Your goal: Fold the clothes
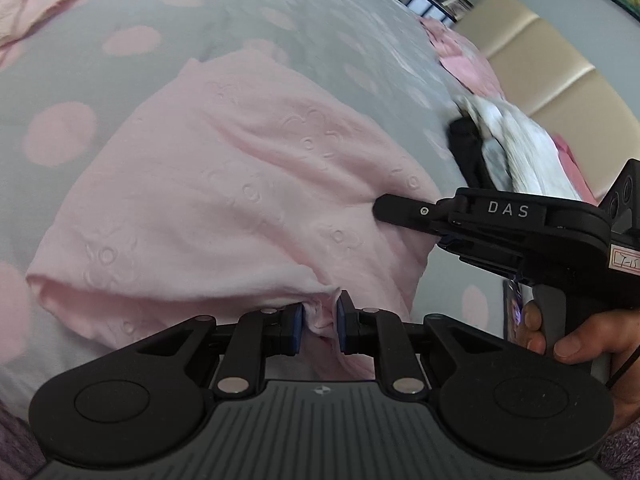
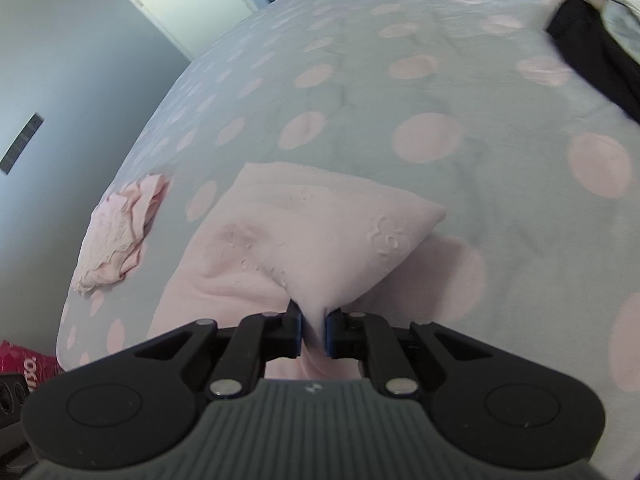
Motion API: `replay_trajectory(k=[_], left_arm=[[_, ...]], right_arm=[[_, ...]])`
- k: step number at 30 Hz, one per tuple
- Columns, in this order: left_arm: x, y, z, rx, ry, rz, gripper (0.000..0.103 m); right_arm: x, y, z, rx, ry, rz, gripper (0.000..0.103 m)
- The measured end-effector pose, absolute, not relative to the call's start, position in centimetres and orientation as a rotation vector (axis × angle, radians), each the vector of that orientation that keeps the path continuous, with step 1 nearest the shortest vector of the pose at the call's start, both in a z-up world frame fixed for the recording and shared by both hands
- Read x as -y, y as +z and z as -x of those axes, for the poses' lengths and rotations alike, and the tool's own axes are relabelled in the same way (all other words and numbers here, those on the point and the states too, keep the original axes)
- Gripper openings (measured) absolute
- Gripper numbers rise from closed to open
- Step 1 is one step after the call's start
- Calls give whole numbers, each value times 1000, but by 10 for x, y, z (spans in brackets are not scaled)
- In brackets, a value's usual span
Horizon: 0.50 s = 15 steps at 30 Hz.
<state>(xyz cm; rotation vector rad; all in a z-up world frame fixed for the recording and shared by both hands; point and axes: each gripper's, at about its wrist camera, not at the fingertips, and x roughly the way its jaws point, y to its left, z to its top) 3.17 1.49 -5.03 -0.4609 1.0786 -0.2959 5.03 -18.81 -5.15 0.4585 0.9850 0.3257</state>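
Observation:
A pale pink garment (image 1: 240, 200) with embossed flowers lies partly folded on the grey bedspread (image 1: 120, 80) with pink dots. My left gripper (image 1: 320, 322) is shut on a bunched edge of it at the near side. My right gripper (image 1: 378, 210) comes in from the right in the left wrist view, held by a hand (image 1: 576, 340), its fingers pinching the garment's right edge. In the right wrist view the right gripper (image 2: 313, 330) is shut on a lifted fold of the pink garment (image 2: 320, 232), which peaks up off the bedspread (image 2: 440, 80).
A second crumpled pink cloth (image 2: 116, 236) lies near the bed's left edge (image 1: 32, 0). A pile of white and black clothes (image 1: 504, 148) sits to the right (image 2: 592, 20). A beige padded headboard (image 1: 560, 60) stands beyond it. A red package (image 2: 20, 360) is below the bed.

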Motion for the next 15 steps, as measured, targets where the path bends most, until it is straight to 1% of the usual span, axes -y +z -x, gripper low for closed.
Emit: replay_trajectory(k=[7, 15], left_arm=[[8, -63, -36, -1133, -317, 433, 14], [19, -69, -39, -1108, -336, 503, 14]], right_arm=[[214, -76, -48, -984, 313, -523, 12], [227, -63, -62, -940, 333, -523, 12]])
